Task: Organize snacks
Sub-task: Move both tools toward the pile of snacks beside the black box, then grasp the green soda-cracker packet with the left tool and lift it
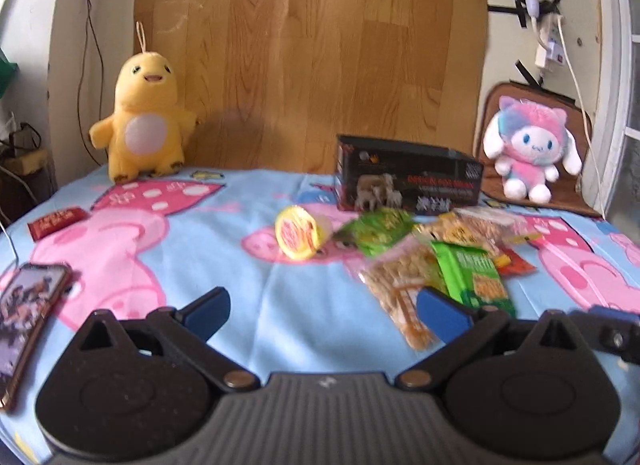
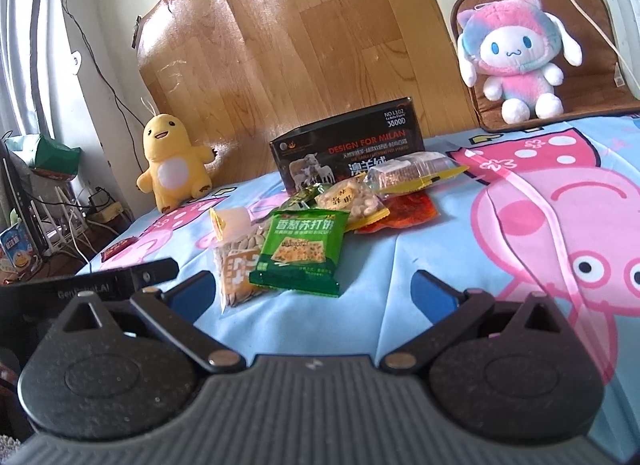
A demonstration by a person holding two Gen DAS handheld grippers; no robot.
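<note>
A pile of snack packets lies on the cartoon-print bedsheet [image 1: 248,305] before an open black box [image 1: 408,177] [image 2: 348,153]. In it are a green cracker packet [image 2: 304,249] [image 1: 472,277], a clear bag of nuts [image 2: 236,269] [image 1: 404,297], a yellow jelly cup [image 1: 300,237] [image 2: 230,221], a peanut bag [image 2: 352,201] and a red packet [image 2: 404,213]. A lone red snack bar [image 1: 56,221] [image 2: 118,250] lies far left. My left gripper [image 1: 320,315] hovers open near the pile's left. My right gripper [image 2: 312,293] is open just short of the green packet.
A yellow plush [image 1: 142,121] [image 2: 174,163] sits at the back left and a pink-and-white plush [image 1: 528,149] [image 2: 516,53] on a brown cushion [image 2: 600,17] at the back right. A phone [image 1: 28,317] lies at the sheet's left edge. A wood-pattern board [image 1: 312,57] leans behind.
</note>
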